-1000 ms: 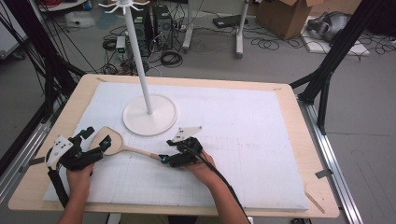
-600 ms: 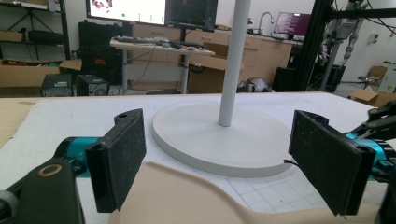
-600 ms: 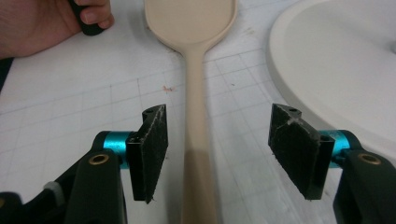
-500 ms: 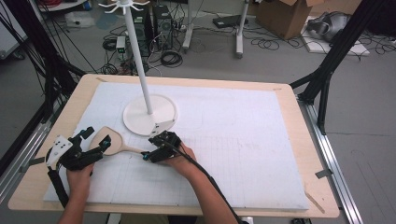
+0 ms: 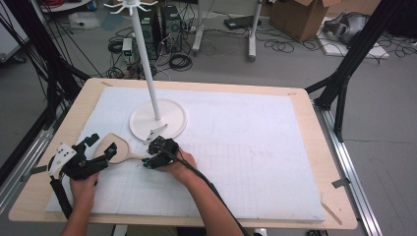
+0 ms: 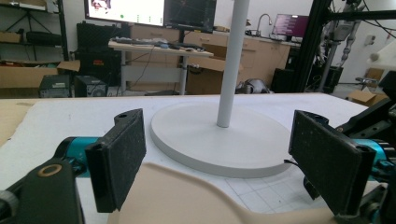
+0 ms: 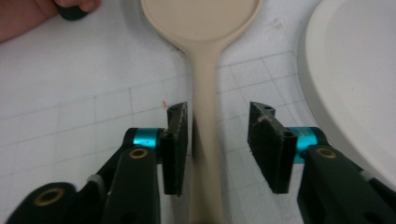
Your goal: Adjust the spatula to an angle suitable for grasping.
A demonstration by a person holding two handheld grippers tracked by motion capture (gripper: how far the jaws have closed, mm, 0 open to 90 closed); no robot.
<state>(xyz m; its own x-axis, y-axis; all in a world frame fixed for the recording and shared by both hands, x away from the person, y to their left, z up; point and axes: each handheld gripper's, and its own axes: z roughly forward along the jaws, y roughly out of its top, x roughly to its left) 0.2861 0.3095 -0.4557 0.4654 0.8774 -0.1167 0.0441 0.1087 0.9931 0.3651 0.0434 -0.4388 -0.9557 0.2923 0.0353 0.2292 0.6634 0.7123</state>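
A beige spoon point(image 5: 117, 148) lies flat on the white mat, bowl to the left and handle to the right. My left gripper point(image 5: 102, 144) is open, its pads on either side of the spoon's bowl point(image 6: 187, 196) and apart from it. My right gripper point(image 5: 150, 161) is open and straddles the spoon's handle point(image 7: 205, 140). Its left pad point(image 7: 177, 140) sits close against the handle and its right pad point(image 7: 268, 144) stands clear. The spoon's bowl point(image 7: 201, 16) lies straight ahead of the right gripper.
A white stand with a round base point(image 5: 158, 119) and a tall pole point(image 5: 146, 59) rises just behind the spoon; the base point(image 7: 355, 70) lies close to my right gripper. The white mat point(image 5: 255, 147) stretches away to the right. Cables and boxes lie on the floor beyond the table.
My right gripper has moved left across the mat and now straddles the spoon's handle. The left gripper and the spoon have stayed where they were.
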